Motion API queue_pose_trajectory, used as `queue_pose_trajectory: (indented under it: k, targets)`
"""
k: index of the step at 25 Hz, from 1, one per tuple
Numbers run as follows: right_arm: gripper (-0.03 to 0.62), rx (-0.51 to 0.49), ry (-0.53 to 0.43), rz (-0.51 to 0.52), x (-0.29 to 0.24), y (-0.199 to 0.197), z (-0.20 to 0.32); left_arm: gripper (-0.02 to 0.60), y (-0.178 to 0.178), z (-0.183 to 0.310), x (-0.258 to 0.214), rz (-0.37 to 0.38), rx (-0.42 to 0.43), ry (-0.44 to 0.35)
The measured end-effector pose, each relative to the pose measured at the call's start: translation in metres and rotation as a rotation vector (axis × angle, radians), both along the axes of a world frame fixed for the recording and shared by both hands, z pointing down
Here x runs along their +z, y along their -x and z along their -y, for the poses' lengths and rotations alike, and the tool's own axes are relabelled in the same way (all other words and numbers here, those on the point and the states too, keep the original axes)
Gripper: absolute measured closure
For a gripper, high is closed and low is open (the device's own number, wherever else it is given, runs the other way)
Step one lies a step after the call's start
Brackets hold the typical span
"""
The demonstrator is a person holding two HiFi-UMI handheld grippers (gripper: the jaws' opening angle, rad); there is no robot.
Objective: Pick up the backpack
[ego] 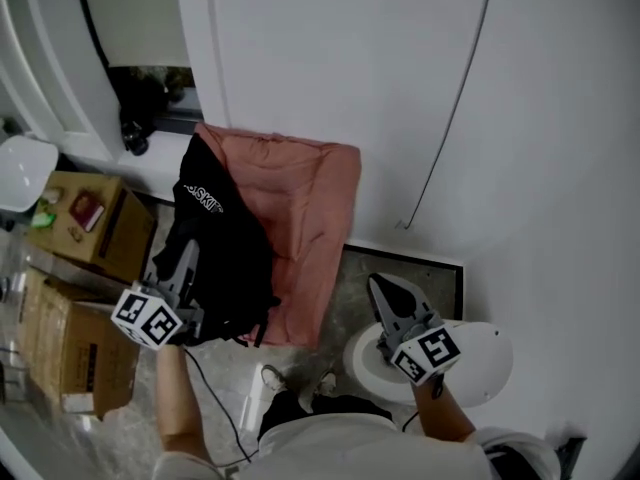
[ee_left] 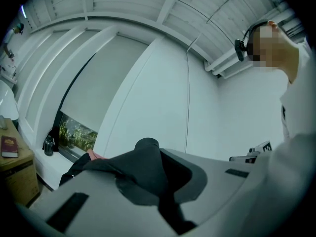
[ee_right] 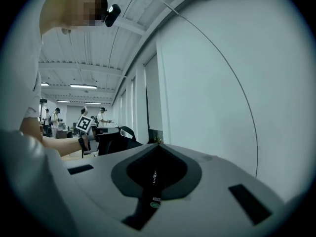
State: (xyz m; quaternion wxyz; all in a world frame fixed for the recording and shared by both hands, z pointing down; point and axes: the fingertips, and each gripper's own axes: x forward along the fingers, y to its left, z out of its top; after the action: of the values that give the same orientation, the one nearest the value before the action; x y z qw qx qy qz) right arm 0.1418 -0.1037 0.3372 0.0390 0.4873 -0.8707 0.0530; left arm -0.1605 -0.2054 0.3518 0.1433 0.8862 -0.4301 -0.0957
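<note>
you are clenching the black backpack [ego: 222, 253] in your left gripper [ego: 183, 260], in front of the pink cushion [ego: 310, 213]. your right gripper [ego: 380, 288] is sitting clamped shut.

Right gripper [ee_right: 157, 146] at 6 o'clock: grey jaws together, tips meeting, nothing between. White wall [ee_right: 217, 83] fills 1 to 4 o'clock; thin cable [ee_right: 232, 73] arcs down it toward 4. At 9 o'clock, forearm [ee_right: 57, 144] reaching in, left gripper [ee_right: 89, 132] with marker cube on top, black backpack [ee_right: 117, 141] just beside it toward centre. Distant people [ee_right: 49, 117] behind, ceiling strip light [ee_right: 84, 86] above them. Head camera [ee_right: 113, 14] at 11 o'clock.
</note>
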Motion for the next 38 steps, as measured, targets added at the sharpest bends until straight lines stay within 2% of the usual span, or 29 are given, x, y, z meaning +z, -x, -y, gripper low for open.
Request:
queue_pose_trajectory:
  k: [4,7,15,18,21,27,34,38]
  targets:
    - [0.574,0.028,-0.046,0.004,-0.02,-0.006,0.0,0.558,0.029,-0.013,-0.036,-0.003,-0.067,-0.033]
    - [0.574,0.061,-0.07,0.018,-0.034,-0.015,0.001,0.558,0.04,-0.023,-0.061,0.02,-0.095,-0.066]
    - [0.574,0.147,-0.143,0.031,-0.061,-0.045,0.011,0.558,0.069,-0.043,-0.102,0.062,-0.166,-0.104]
    - [0.574,0.147,-0.161,0.011,-0.065,-0.047,0.016,0.558,0.082,-0.048,-0.116,0.07,-0.192,-0.113]
    - [0.575,0.129,-0.163,-0.028,-0.063,-0.048,0.021,0.56,0.089,-0.053,-0.126,0.089,-0.208,-0.127]
    - [0.574,0.152,-0.191,-0.04,-0.075,-0.054,0.031,0.559,0.107,-0.074,-0.148,0.092,-0.271,-0.174]
    - [0.574,0.171,-0.21,-0.041,-0.079,-0.065,0.046,0.56,0.133,-0.085,-0.152,0.062,-0.346,-0.184]
    - [0.574,0.183,-0.218,-0.045,-0.083,-0.066,0.046,0.56,0.142,-0.101,-0.153,0.083,-0.385,-0.21]
